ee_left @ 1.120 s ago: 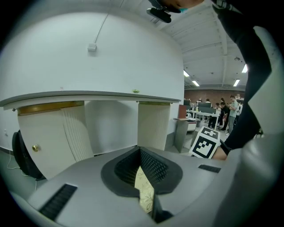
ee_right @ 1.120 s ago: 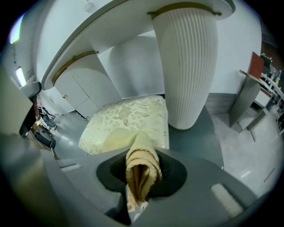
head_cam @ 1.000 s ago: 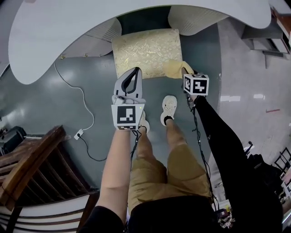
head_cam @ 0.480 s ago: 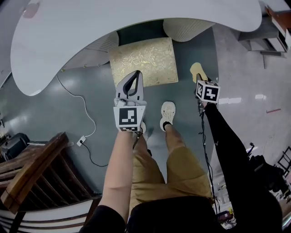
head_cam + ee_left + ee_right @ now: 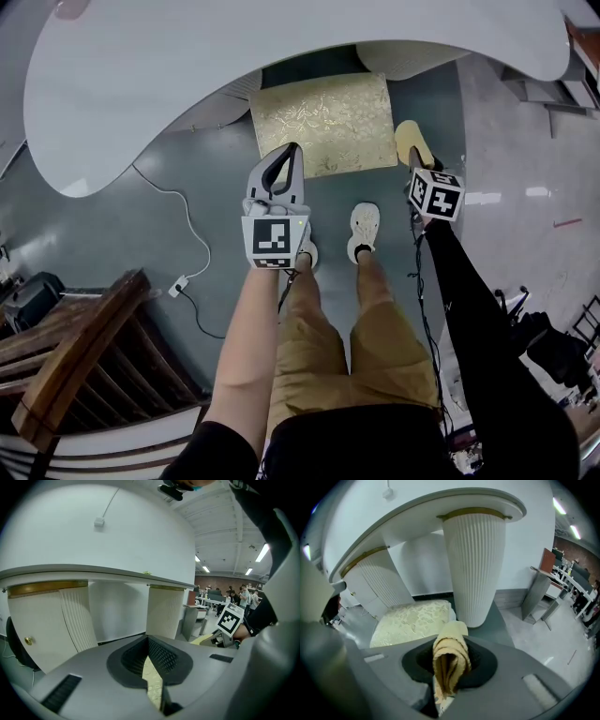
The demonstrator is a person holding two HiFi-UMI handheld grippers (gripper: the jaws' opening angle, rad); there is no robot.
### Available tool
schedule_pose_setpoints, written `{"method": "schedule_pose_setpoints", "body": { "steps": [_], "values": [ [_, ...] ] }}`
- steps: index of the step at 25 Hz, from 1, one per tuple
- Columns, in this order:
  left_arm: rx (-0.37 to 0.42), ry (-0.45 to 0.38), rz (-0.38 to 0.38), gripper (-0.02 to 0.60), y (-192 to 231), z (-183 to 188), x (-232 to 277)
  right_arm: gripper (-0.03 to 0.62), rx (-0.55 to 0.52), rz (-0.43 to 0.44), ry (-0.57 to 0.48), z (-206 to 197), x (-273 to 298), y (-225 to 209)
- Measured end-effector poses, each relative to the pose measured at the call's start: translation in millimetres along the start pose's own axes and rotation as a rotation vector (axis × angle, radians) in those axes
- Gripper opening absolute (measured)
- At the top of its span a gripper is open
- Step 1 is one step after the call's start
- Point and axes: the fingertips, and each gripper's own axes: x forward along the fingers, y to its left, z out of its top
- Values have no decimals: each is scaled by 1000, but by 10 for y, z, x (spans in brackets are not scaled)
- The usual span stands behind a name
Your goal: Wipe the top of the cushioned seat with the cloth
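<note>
The cushioned seat [image 5: 323, 120], a square stool with a gold-patterned top, stands on the floor partly under the white table. My right gripper [image 5: 419, 161] hangs just off the seat's right front corner, shut on a folded yellow cloth [image 5: 412, 141]. In the right gripper view the cloth [image 5: 450, 660] bulges up between the jaws, with the seat [image 5: 412, 619] ahead to the left. My left gripper [image 5: 289, 155] hovers over the seat's front edge, shut and holding nothing. Only a sliver of the seat [image 5: 151, 674] shows between its jaws in the left gripper view.
A large white table [image 5: 187, 66] overhangs the seat, on ribbed pedestals [image 5: 474, 564]. A white cable and plug [image 5: 176, 284] lie on the floor at left. A wooden chair [image 5: 75, 366] stands lower left. The person's shoes [image 5: 364, 228] are just in front of the seat.
The right gripper carried the cloth off the seat's front right corner and out to the right, beside the seat. The left gripper stayed at the front edge.
</note>
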Motion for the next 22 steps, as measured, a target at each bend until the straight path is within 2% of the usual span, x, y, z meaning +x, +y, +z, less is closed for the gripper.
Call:
{"method": "schedule_pose_setpoints", "body": {
  "steps": [3, 8, 10, 14, 16, 18, 22],
  "values": [
    [-2, -4, 7, 8, 251, 0, -66, 60, -21, 74, -76, 298, 17, 540],
    [33, 6, 25, 8, 686, -41, -159, 60, -41, 258, -137, 683, 274, 1677],
    [31, 0, 41, 8, 871, -50, -189, 60, -47, 350, -140, 783, 418, 2187],
    [31, 3, 65, 8, 1154, -72, -298, 60, -1, 608, -110, 845, 604, 3201],
    [33, 4, 75, 8, 1271, -105, -338, 60, 13, 675, -65, 769, 786, 3529],
    [34, 8, 83, 8, 1370, -142, -364, 60, 6, 651, -3, 652, 1032, 3644],
    [25, 26, 97, 8, 1509, -256, -402, 60, -3, 476, 86, 490, 1415, 3401]
  ]
}}
